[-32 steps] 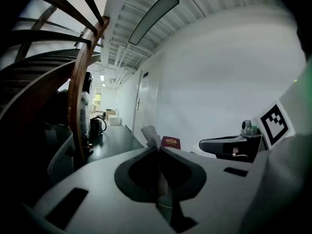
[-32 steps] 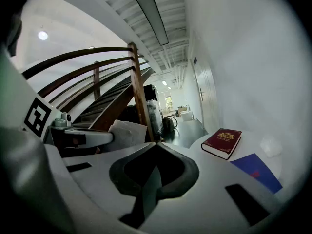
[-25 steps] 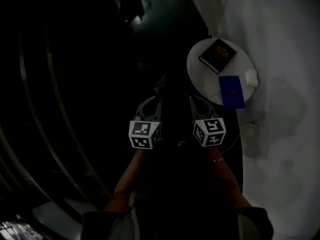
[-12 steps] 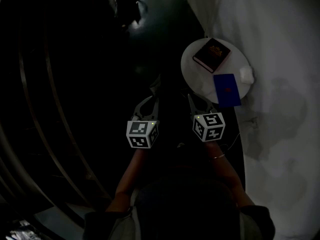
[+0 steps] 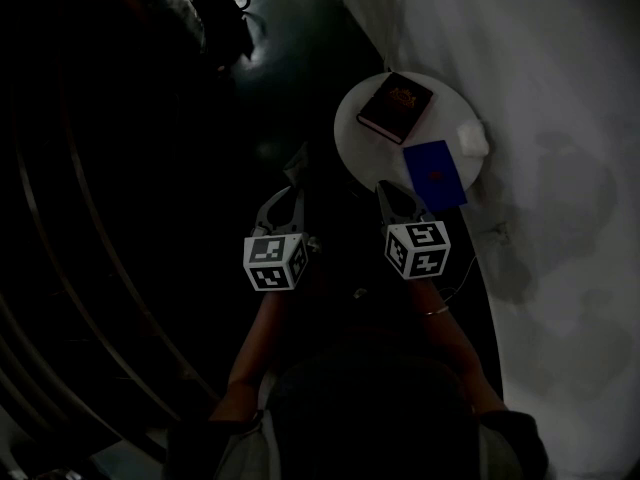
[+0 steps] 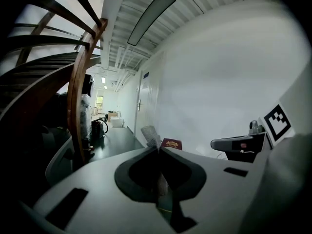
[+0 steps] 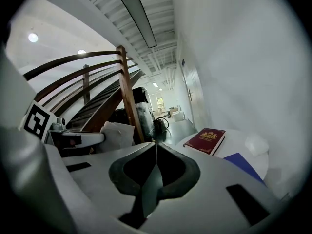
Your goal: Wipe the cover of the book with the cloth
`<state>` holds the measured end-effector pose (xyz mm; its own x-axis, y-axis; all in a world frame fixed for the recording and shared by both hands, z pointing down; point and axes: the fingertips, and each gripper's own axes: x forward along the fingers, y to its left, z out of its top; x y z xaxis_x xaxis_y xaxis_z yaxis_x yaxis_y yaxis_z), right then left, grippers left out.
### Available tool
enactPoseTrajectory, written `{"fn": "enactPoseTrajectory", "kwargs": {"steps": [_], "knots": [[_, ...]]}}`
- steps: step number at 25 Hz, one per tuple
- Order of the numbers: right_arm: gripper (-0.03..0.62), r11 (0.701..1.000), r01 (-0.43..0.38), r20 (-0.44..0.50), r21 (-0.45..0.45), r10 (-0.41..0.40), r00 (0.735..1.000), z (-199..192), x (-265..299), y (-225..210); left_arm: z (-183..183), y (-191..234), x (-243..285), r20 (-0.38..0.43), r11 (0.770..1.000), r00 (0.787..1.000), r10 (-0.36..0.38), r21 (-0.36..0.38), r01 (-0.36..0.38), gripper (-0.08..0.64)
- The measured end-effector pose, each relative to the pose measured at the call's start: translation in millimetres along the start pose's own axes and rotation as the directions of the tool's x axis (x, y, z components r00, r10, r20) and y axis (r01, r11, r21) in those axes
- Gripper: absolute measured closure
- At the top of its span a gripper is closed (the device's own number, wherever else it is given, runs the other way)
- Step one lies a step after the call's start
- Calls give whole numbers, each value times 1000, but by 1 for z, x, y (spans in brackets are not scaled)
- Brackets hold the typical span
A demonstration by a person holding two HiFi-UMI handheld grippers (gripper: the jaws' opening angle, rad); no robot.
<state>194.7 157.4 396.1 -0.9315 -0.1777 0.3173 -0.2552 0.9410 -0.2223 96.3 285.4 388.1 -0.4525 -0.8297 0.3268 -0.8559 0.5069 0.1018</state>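
Two hand-held grippers are hanging side by side, and neither is carrying anything. The left gripper (image 6: pixel 157 150) is showing its jaws pressed together at the tips with nothing between them, and the right gripper (image 7: pixel 156 145) is doing the same. Both are pointing forward with jaws together, probably because the work is not yet within reach and no grasp is needed. Just ahead of the right gripper, a small round white desk (image 5: pixel 365 153) is carrying everything. A flat blue rectangular sheet (image 5: pixel 435 172) is lying nearest that gripper, overhanging the rim. Beyond it, to the gripper's right, a crumpled white cloth (image 5: pixel 474 138) is sitting by the wall, well apart from both grippers. Farthest ahead, the dark red hardcover book (image 5: pixel 395 106) is lying flat with its cover up, ready for wiping once the cloth is collected.
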Motion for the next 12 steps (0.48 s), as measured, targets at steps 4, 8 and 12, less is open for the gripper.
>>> {"fn": "enactPoseTrajectory", "kwargs": {"steps": [4,8,12], "knots": [[563,999,34,-7,8,-34,999,4,20,-16,5,8,29,-1,1000,1000,-27,3,27,537],[563,997,77,-21,9,-76,997,11,49,-35,10,23,73,-20,998,998,-66,-4,66,537],[563,988,151,-40,24,-150,988,18,88,-64,19,38,133,-39,992,991,-127,-9,127,537]]}}
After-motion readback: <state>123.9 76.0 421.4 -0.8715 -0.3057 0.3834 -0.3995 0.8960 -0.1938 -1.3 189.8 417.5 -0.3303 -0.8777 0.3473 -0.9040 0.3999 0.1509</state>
